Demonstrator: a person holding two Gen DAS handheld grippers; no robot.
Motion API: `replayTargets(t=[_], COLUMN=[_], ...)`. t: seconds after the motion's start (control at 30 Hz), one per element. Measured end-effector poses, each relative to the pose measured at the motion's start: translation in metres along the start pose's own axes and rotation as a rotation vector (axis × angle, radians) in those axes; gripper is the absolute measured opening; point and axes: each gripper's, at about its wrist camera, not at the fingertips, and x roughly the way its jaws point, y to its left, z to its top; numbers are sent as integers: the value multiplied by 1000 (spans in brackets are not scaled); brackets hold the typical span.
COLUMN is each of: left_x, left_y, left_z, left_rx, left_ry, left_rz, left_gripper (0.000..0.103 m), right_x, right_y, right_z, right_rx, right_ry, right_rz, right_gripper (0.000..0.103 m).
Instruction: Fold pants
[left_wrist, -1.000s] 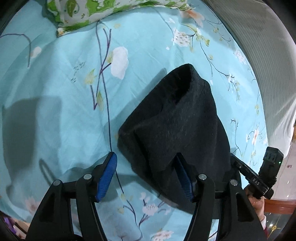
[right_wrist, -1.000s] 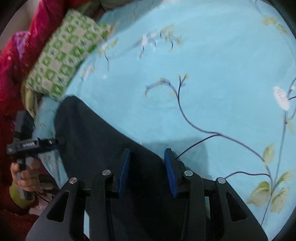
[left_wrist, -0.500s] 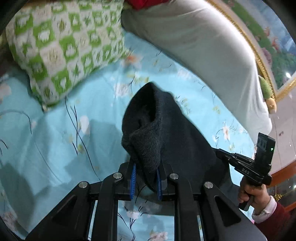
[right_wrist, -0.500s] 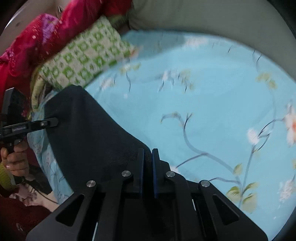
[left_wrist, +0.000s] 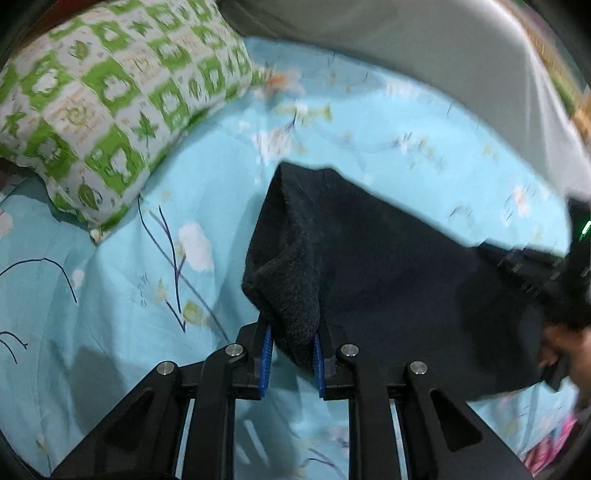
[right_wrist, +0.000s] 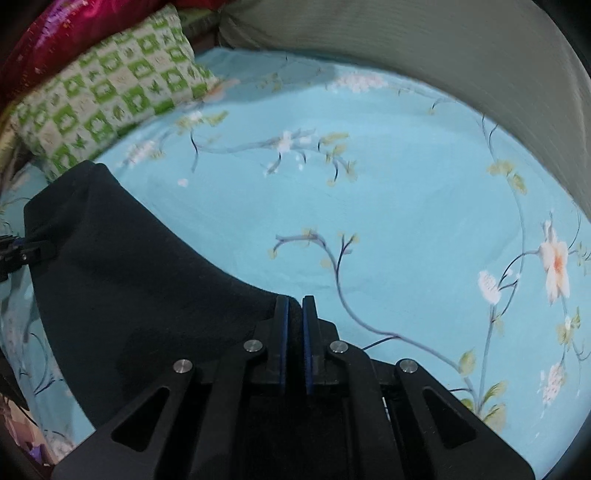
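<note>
Turquoise flowered bedding (right_wrist: 388, 206) is spread across the bed, and on it the dark pants (left_wrist: 388, 266) are stretched between two grips. One thick fleecy edge is pinched by the left gripper (left_wrist: 291, 350), whose jaws have just been closing and have eased slightly wider since, cloth bunched between the pads. The opposite edge is clamped flat in the right gripper (right_wrist: 294, 339), now nearly fully closed on it. A second ago both sets of jaws were standing open around the fabric lying on the bed; since then the gripped edge has been raised. A fold is judged ready to be carried over. A green checked pillow (left_wrist: 96, 99) is seen beyond.
</note>
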Motion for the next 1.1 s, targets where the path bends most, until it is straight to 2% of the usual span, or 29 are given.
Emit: replayTargets(t=[0.1,0.13,0.2,0.23,0.33,0.43,0.57,0.73,1.1], left_x=[-3,-10,-27,-36,-59,-70,-68,-53,-41], left_y=[-2,-1,0,1,-2,-22,-66,-127,-253], left_z=[-1,0,1,2,9,21,31,33,14], left_rx=[6,-3,-10,-16,-39,-10,93,234,513], left_ry=[19,11,-22,-39,-88,-105,-94,-37,64], left_rz=[38,47,66,62,26,-21,-95,-186,-325], left_gripper=[32,36,37,38,44,50,51,52,60], right_x=[-4,-11,-29,-41,-72,-96,-122,-147,-187], right_y=[-9,-13,-23,-30,-47,-57,-72,-94,-126], right_z=[-2,-2,-6,-11,-32,-59,-101,-152,-234], right_rx=[81,117,177,211,301,352,442,585,835], right_ry=[1,-8,-28,-45,-85,-107,-119,-128,-162], right_rz=[18,26,37,52,87,79,55,16,-74], right_gripper=[18,18,19,19,31,32,32,32,40])
